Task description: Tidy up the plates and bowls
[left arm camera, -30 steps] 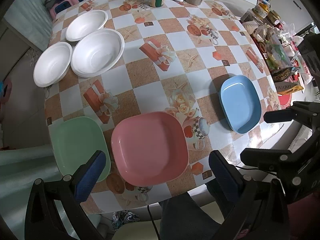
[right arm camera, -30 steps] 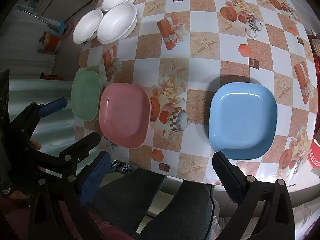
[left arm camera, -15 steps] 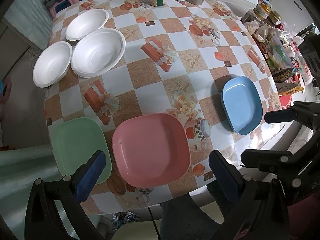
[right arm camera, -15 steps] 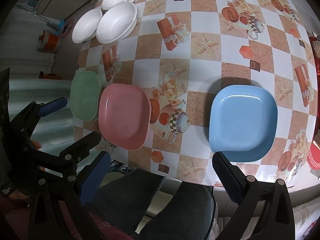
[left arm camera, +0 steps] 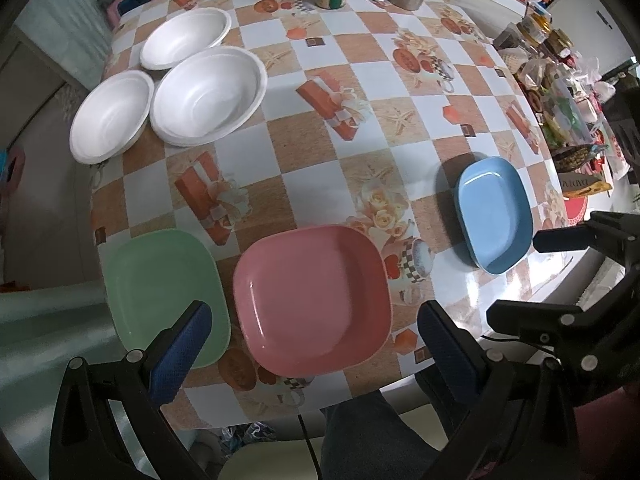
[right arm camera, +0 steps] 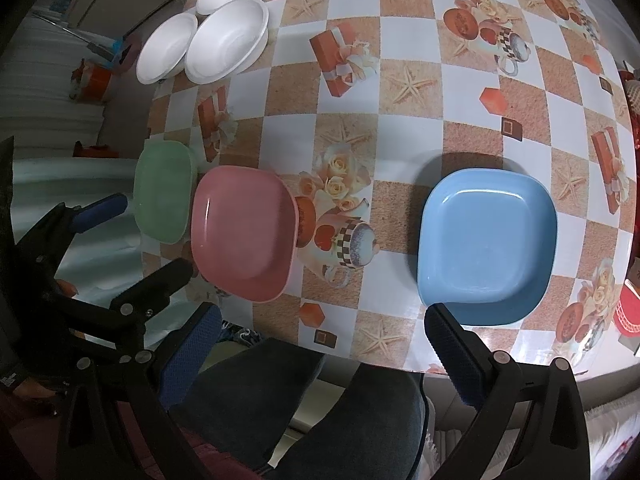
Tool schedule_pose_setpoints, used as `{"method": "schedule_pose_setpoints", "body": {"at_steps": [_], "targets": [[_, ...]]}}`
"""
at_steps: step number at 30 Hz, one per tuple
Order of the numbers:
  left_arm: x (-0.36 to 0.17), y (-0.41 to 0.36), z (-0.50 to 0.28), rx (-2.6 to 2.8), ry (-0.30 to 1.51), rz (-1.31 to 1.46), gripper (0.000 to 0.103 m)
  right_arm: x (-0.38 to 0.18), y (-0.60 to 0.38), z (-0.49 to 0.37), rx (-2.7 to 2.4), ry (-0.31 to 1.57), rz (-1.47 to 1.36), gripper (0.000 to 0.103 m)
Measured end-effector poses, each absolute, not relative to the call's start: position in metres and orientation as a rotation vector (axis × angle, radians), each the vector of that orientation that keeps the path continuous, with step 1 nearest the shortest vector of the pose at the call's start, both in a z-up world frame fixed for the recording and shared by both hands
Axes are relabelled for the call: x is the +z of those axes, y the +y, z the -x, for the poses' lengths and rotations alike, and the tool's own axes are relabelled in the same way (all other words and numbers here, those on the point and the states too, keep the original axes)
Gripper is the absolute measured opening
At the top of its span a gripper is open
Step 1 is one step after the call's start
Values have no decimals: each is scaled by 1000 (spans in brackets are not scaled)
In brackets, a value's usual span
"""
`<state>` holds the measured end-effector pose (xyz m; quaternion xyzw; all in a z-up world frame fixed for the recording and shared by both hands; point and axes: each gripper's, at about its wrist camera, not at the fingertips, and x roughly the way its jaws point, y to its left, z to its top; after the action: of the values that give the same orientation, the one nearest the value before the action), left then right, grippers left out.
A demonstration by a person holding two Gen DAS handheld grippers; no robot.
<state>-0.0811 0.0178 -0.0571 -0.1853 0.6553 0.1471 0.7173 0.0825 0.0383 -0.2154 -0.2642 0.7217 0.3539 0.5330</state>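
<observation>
Table (left arm camera: 352, 128), covered in a checkered cloth with gift-box, rose and starfish prints, is carrying everything. Landmark: the pink plate (left arm camera: 312, 300), sitting flat near the table's near edge.

Pink plate is the largest piece in the left wrist view. Green plate (left arm camera: 164, 292) is lying just beside it on its left, apart by a narrow strip of cloth, at the table's corner. Blue plate (right arm camera: 486, 246) is resting well to the pink plate's right, also near the edge, casting a dark shadow on its far side.

Three white bowls (left arm camera: 208, 96) are clustered far beyond the pink plate toward the far-left corner, rims touching or nearly so; the largest is sitting nearest the pink plate.

Left gripper (left arm camera: 310, 340) is hovering over the pink plate's near rim, fingers spread wide, holding nothing. Right gripper (right arm camera: 320, 344) is hovering near the table edge between the pink and blue plates, fingers likewise spread, empty.

A person's dark-trousered legs (right arm camera: 320, 412) are showing below the table edge.
</observation>
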Motion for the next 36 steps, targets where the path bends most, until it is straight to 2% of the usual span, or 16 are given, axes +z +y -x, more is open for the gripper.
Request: {"method": "schedule_pose_setpoints", "body": {"at_steps": [8,26,31,36], "targets": [[-69,35,90,407,1479,399,103,-234,44,-79,835,1726,664,102],[-97,62,122,597,1585,365,103,-320,74,-47,807,1851,620,102],[-101,58,125,607,1611,344,103,-335,79,-38,741,1812,699,102],[-108,46,118,584,1632,325,103,-331,84,-36,691,1672,826,103]]}}
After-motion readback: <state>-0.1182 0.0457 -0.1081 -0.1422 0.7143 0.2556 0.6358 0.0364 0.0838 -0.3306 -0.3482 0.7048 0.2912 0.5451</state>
